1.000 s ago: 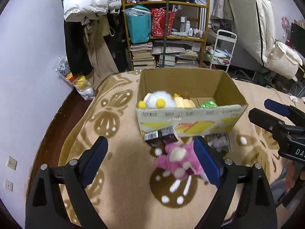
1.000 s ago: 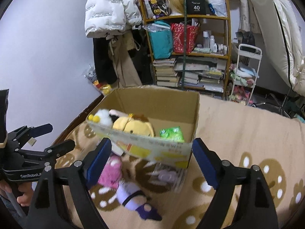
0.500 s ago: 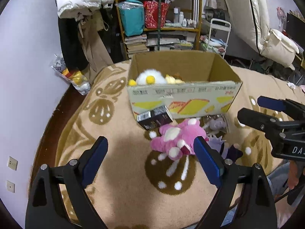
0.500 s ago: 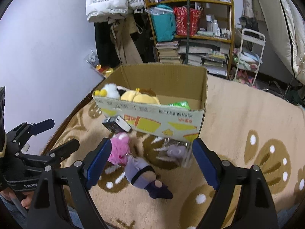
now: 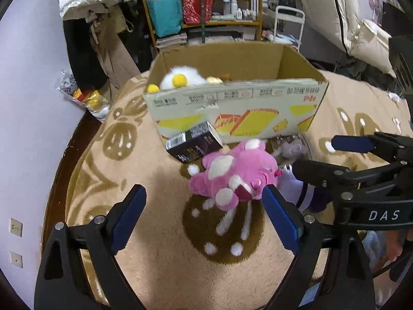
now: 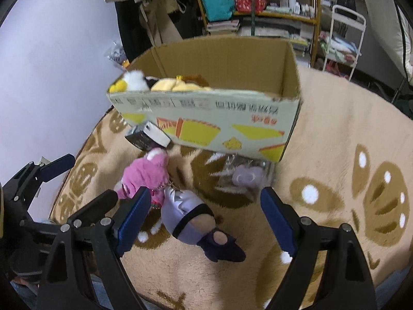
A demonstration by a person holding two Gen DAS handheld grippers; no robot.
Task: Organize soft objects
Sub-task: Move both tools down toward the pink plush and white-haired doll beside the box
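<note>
A pink plush (image 5: pixel 233 175) lies on the tan blanket in front of a cardboard box (image 5: pixel 237 108); it also shows in the right wrist view (image 6: pixel 144 178). A purple doll (image 6: pixel 193 219) lies beside it. A bagged lilac plush (image 6: pixel 247 177) lies against the box front. The box (image 6: pixel 206 126) holds a white and yellow plush (image 5: pixel 180 76) and a yellow plush (image 6: pixel 175 85). My left gripper (image 5: pixel 204 219) is open, just short of the pink plush. My right gripper (image 6: pixel 204 222) is open above the purple doll.
A small black carton (image 5: pixel 193 146) leans against the box front. A brown-patterned blanket (image 5: pixel 155 245) covers the surface, with a wall (image 5: pixel 31 103) at the left. Shelves (image 5: pixel 201 7) with bags and books stand behind the box.
Both grippers have moved lower and closer to the toys in front of the box. The pink plush and purple doll look larger. Both grippers stay open.
</note>
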